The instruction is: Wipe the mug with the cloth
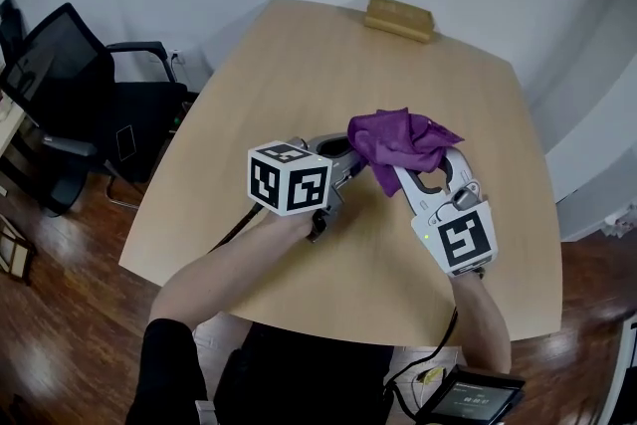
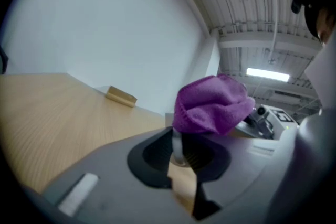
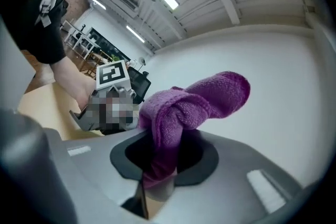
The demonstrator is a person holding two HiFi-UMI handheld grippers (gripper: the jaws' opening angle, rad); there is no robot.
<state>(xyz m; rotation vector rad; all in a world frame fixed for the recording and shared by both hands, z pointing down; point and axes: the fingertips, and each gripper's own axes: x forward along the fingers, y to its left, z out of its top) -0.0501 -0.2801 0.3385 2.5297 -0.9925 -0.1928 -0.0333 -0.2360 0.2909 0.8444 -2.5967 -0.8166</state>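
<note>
My left gripper [image 1: 330, 176] is shut on the rim of the grey mug [image 1: 333, 150], held above the wooden table [image 1: 299, 55]. In the left gripper view the mug's thin wall [image 2: 177, 148] stands between the jaws of the left gripper [image 2: 178, 157]. The purple cloth [image 1: 400, 139] is bunched over the mug's right side. My right gripper [image 1: 388, 176] is shut on that cloth. In the right gripper view the cloth [image 3: 184, 107] runs down between the jaws of the right gripper [image 3: 157, 176]. The cloth [image 2: 210, 105] hides most of the mug.
A small wooden block [image 1: 399, 17] lies at the table's far edge. A black office chair [image 1: 70, 85] stands to the left on the wood floor. A dark device with a screen [image 1: 468, 398] hangs near the person's right side.
</note>
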